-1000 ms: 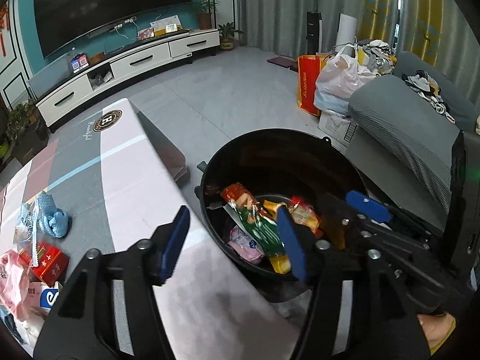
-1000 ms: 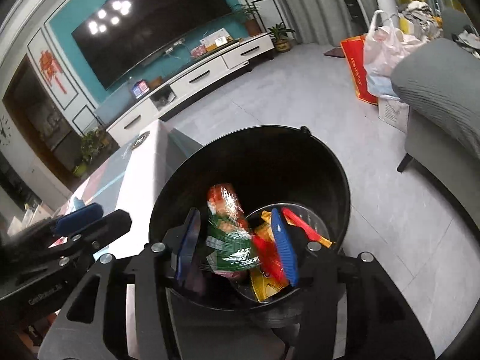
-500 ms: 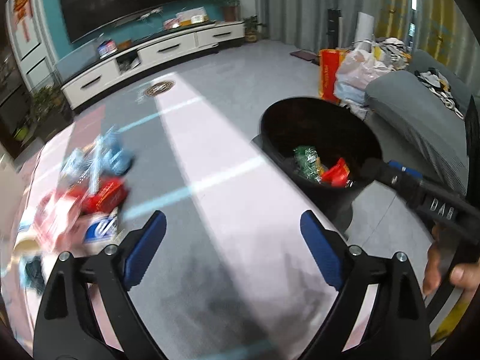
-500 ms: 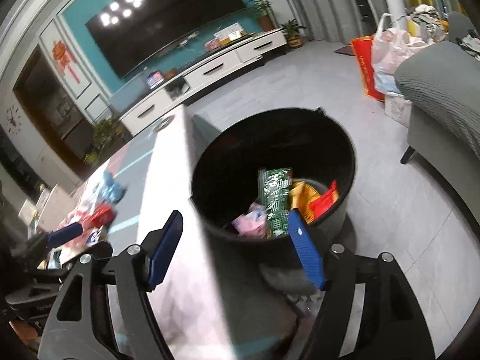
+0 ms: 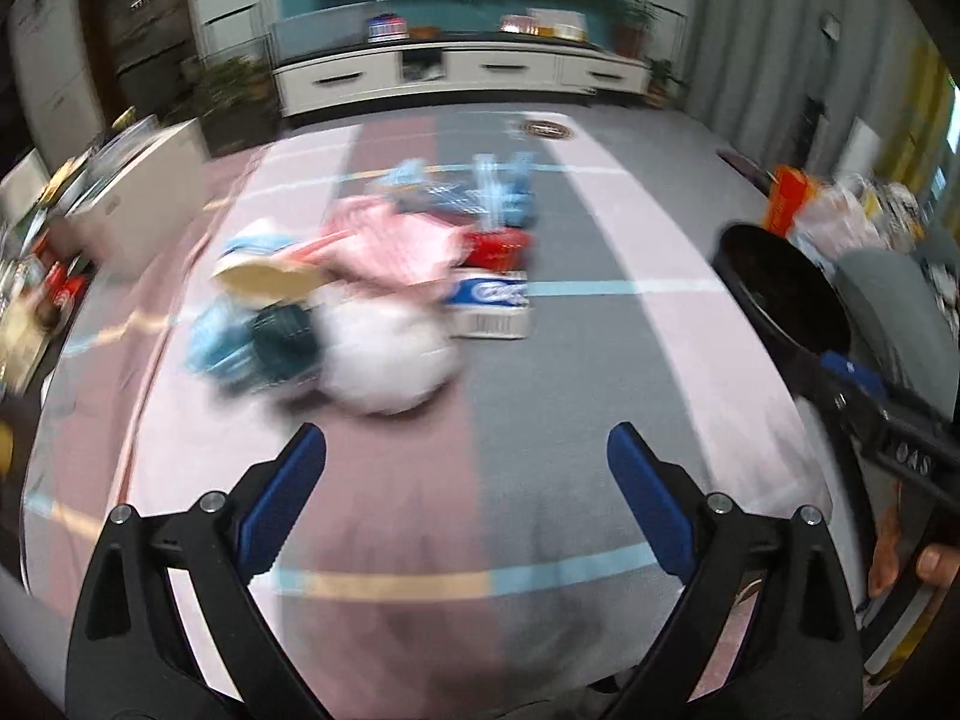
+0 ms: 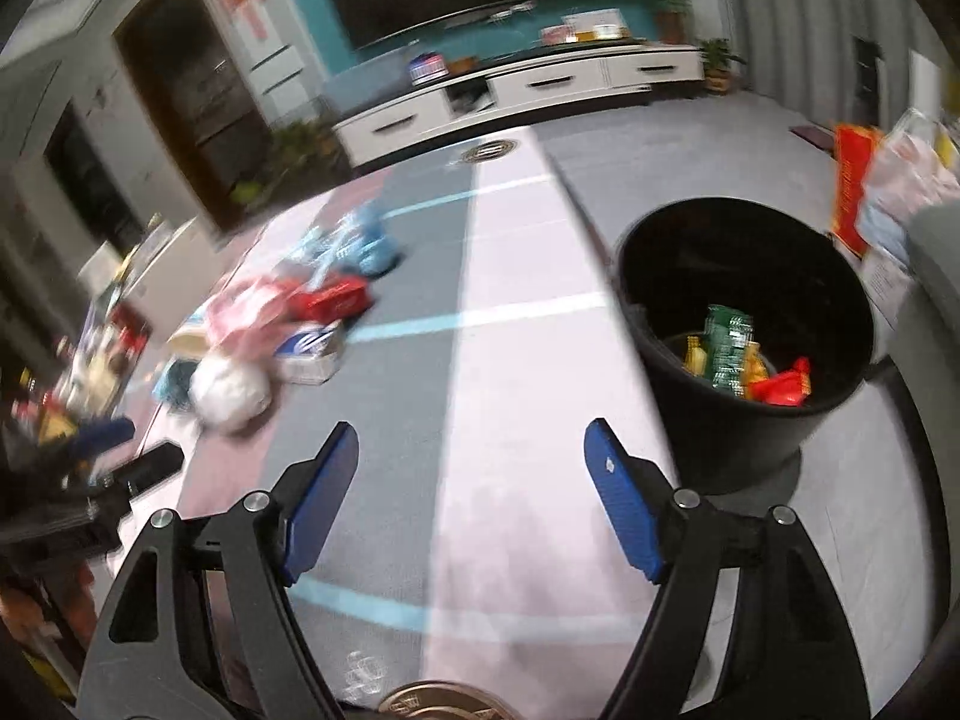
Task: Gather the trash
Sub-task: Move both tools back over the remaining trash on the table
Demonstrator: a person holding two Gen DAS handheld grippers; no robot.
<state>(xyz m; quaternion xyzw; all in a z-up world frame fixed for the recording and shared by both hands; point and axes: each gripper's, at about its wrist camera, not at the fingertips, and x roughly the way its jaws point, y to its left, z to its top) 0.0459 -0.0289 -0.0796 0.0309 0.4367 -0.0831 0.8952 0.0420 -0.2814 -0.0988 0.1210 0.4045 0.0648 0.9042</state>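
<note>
**Litter heaped mid-table, bin at table's right edge**

Blurred wrappers, white bag and toothpaste box piled together. Left gripper and right gripper both empty, jaws opening. Risk: snagging several overlapping pieces, scattering others away from black bin.

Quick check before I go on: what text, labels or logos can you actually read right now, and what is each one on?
"DAS": white letters on the right gripper's black body, uncertain.
White script on the blue box: too blurred to read.
Barcode on that box's side: unreadable.
Round emblem on the tablecloth: too small.
Red box print: blurred.
Green wrapper in the black bin: unreadable.
</note>
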